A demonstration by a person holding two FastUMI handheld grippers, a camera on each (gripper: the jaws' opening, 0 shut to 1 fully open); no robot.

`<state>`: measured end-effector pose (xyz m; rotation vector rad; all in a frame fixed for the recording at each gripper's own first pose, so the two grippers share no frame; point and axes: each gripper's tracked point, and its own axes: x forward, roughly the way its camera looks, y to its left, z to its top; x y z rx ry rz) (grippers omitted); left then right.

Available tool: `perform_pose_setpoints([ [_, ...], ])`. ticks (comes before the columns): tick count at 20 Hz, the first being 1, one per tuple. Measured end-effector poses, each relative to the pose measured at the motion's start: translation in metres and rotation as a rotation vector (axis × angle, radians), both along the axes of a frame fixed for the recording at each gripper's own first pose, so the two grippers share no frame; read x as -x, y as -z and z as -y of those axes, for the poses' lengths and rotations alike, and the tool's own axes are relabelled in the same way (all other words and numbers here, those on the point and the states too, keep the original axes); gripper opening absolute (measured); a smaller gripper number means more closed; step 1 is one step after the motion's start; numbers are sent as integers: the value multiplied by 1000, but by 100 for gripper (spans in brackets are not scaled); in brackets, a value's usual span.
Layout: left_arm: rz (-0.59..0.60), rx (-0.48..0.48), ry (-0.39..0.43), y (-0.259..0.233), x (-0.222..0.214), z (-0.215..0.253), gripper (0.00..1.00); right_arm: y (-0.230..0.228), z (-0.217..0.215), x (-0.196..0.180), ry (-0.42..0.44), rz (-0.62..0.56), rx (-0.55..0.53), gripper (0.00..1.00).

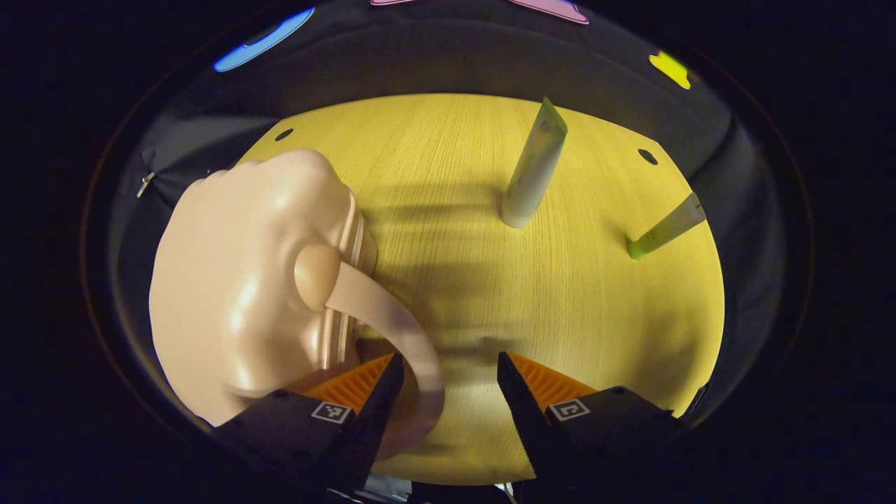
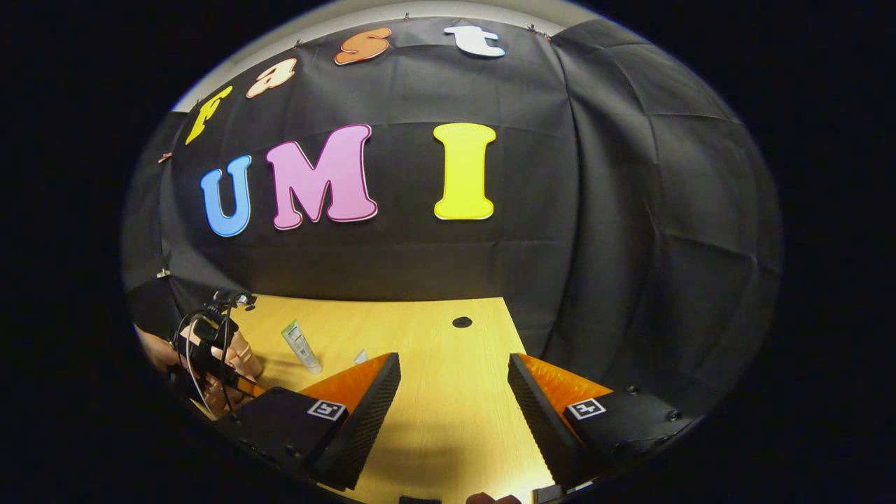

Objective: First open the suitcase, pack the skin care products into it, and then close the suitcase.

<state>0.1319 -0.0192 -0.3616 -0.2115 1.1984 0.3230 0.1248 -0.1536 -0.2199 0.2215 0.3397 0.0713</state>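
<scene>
A small pale pink suitcase stands shut on the wooden table at the left of the left gripper view. Its handle strap arcs down between the fingers of my left gripper, close to the left finger; the jaws stand apart and do not press on it. A pale tube stands upright farther back, and a smaller green-capped tube stands to its right. My right gripper hangs open above bare table. Far left in the right gripper view are the suitcase, a hand and the pale tube.
Round cable holes sit near the table's back corners. The black cloth wall closes the back and sides. The table's right edge runs just behind my right gripper's right finger.
</scene>
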Motion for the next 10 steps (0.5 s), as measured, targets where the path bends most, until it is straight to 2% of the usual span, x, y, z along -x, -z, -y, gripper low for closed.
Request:
perform_pose_setpoints([
  [1,-16,0,-2,3,3,-3,83,3,1,-3,-8,-6,-3,98],
  [2,-39,-12,2,3,6,-7,74,4,1,-5,-16,-13,-14,98],
  [4,-49,-5,36,-5,9,-6,18,6,-1,-7,-31,-20,-33,98],
  [5,-42,-3,76,-10,7,-5,20,7,-2,-9,-37,-21,-32,98],
  [7,-31,-11,120,-35,7,-6,18,6,-9,-11,-66,-16,-36,98],
  [10,33,63,118,-94,9,-13,15,-10,-39,-15,-139,9,-93,97],
])
